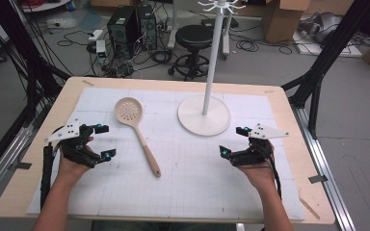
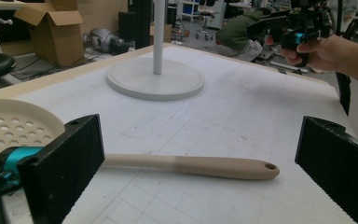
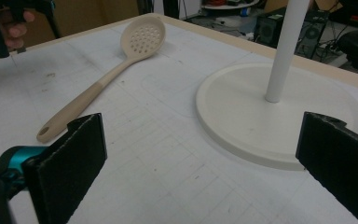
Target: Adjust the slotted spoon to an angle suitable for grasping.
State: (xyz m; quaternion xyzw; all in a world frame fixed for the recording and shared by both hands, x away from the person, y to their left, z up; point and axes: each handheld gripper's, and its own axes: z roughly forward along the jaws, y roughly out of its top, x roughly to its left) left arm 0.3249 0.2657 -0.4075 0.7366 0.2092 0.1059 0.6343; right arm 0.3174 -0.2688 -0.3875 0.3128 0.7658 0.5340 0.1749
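Skimmer spoon lies untouched on the gridded mat, toward its far left corner; both tongs are held wide and empty.
Handle could be skidded aside if left gripper closes off-centre. Right gripper is held near the stand base. Cluttered lab floor beyond the table.

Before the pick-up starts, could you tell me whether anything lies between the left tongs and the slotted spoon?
Nothing visible does. The left tongs stand open beside the slotted spoon, with bare mat between them.
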